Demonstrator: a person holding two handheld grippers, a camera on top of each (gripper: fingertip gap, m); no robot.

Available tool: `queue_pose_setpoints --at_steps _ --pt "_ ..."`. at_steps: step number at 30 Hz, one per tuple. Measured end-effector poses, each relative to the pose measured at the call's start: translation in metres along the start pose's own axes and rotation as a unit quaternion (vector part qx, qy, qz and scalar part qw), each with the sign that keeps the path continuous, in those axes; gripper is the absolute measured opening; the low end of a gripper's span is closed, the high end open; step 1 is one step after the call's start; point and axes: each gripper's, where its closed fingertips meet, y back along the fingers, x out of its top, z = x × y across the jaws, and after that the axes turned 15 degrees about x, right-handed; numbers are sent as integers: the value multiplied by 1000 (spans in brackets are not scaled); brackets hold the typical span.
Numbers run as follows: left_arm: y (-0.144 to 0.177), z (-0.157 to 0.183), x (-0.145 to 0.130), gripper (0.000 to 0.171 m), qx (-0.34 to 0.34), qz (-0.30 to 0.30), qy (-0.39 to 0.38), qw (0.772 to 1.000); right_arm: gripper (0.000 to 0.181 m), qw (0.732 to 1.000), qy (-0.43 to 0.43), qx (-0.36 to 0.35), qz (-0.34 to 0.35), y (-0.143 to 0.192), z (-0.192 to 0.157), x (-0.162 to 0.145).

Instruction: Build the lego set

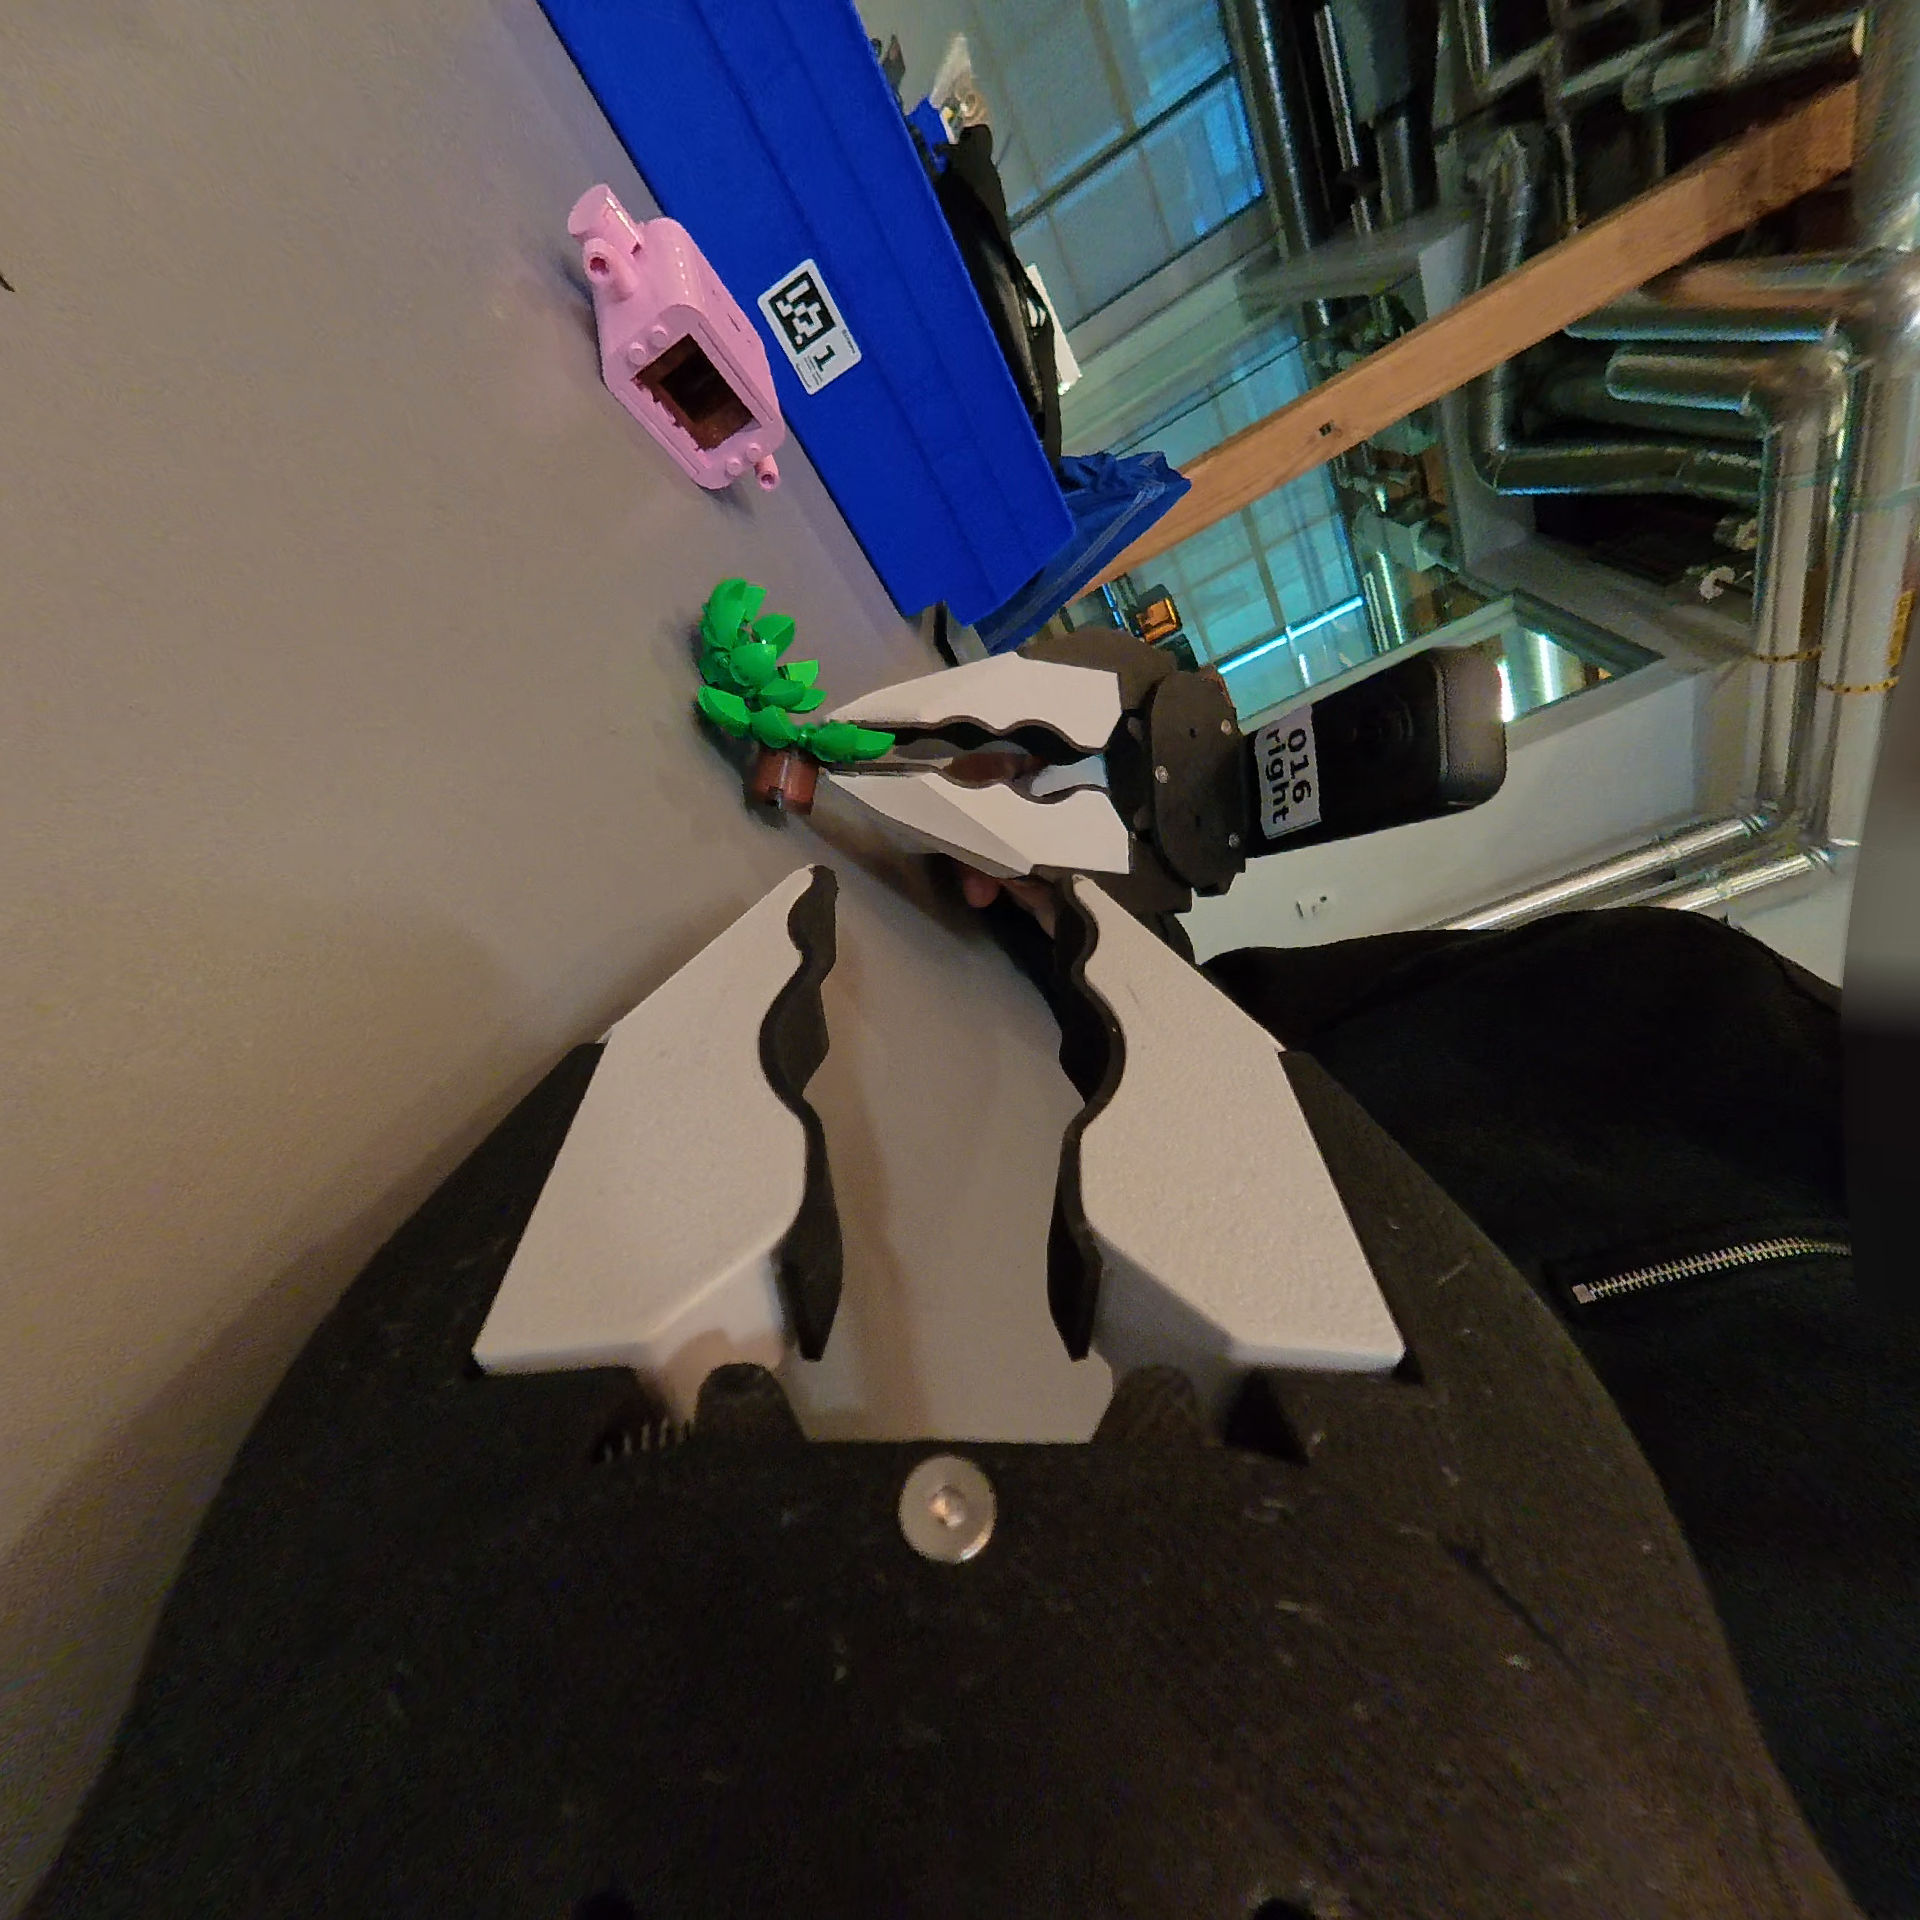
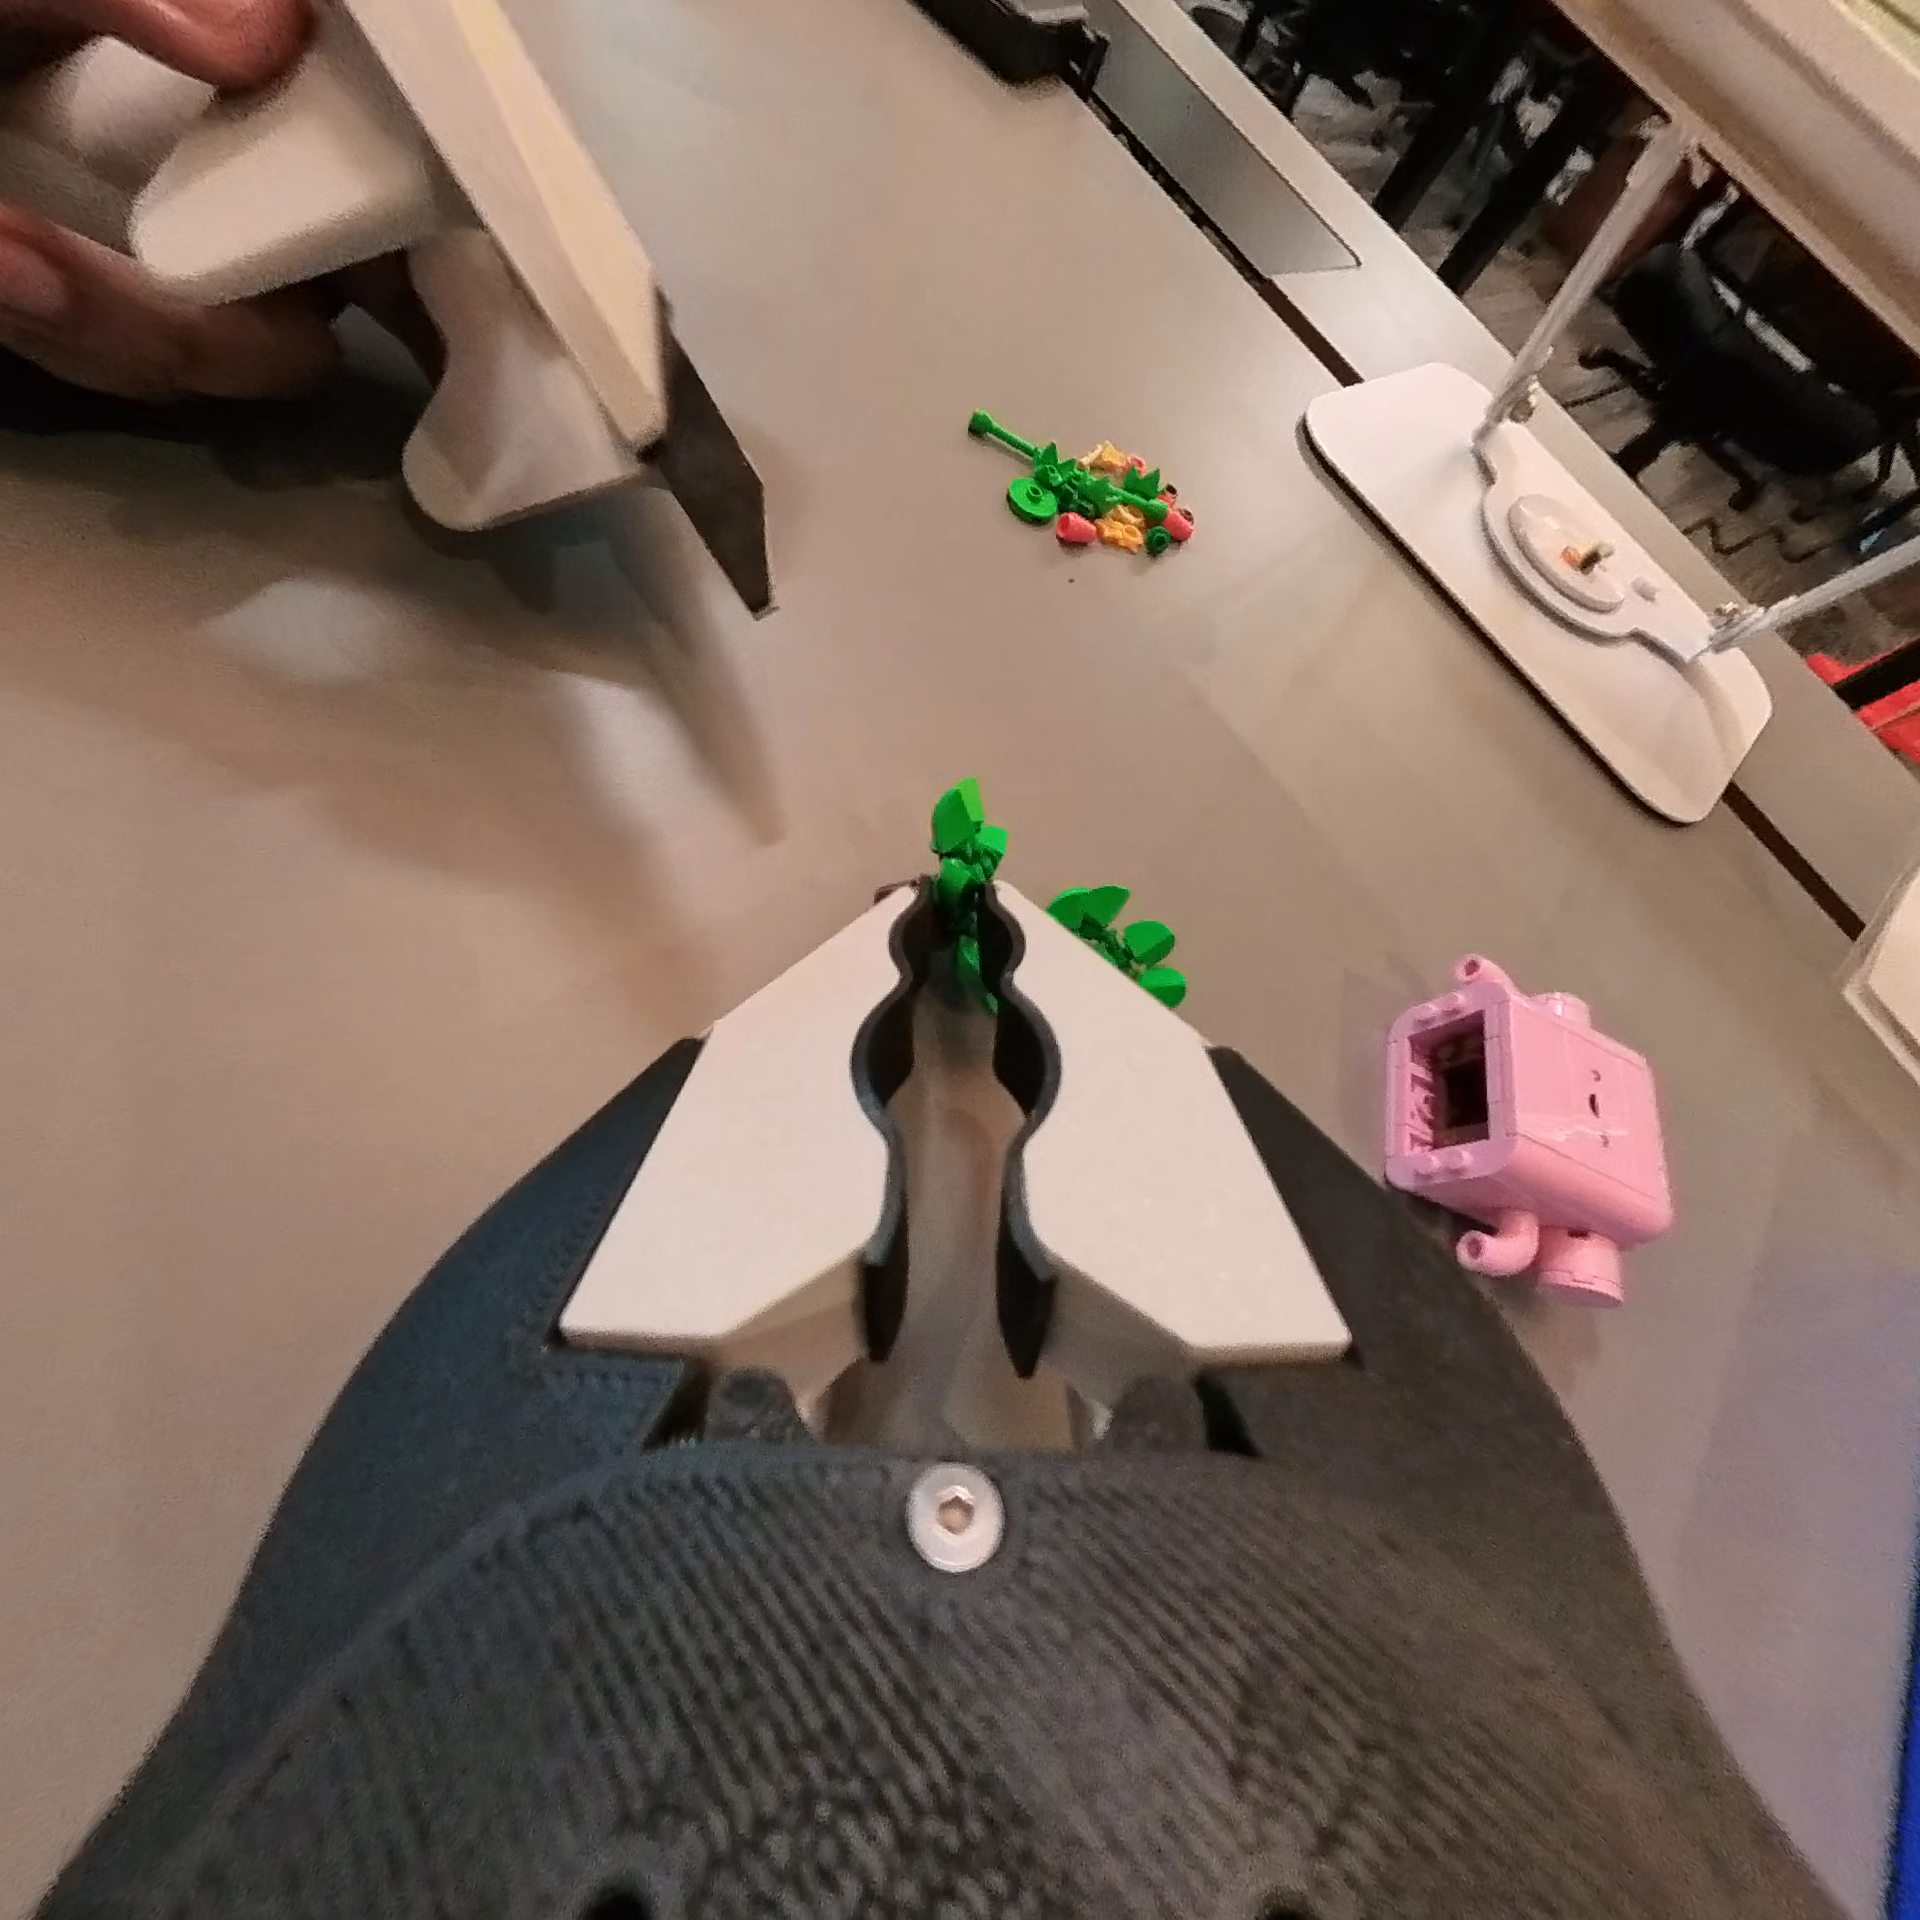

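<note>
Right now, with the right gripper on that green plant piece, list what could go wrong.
1. The right gripper pinches the green leafy plastic plant with a brown base only at its jaw tips; it may twist or slip out.
2. Squeezing the leaves could pop some off.
3. The pink brick pot lying on its side sits close by; a swing could knock it.

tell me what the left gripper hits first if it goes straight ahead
Most likely the right gripper, which is shut on the green plant just beyond the left gripper's open fingers; depth is hard to judge.
</note>
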Motion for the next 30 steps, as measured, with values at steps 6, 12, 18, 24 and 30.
queue_pose_setpoints --at_steps 6,12,18,24,30 --pt "0 0 0 42 3 1 -2 1000 7 983 181 -8 9 0 -29 18" --pt "-2 -2 -1 42 12 -2 -7 1000 7 932 355 -54 -53 -12 -52 16" --pt "-2 -2 -2 42 14 -5 -8 1000 21 936 346 -23 -55 -15 -58 10" --pt "-2 -2 -2 42 13 -4 -7 1000 31 941 338 -3 -22 -11 -66 17" --pt "-2 -1 -3 41 13 -3 -12 1000 32 971 204 15 124 18 -51 48"
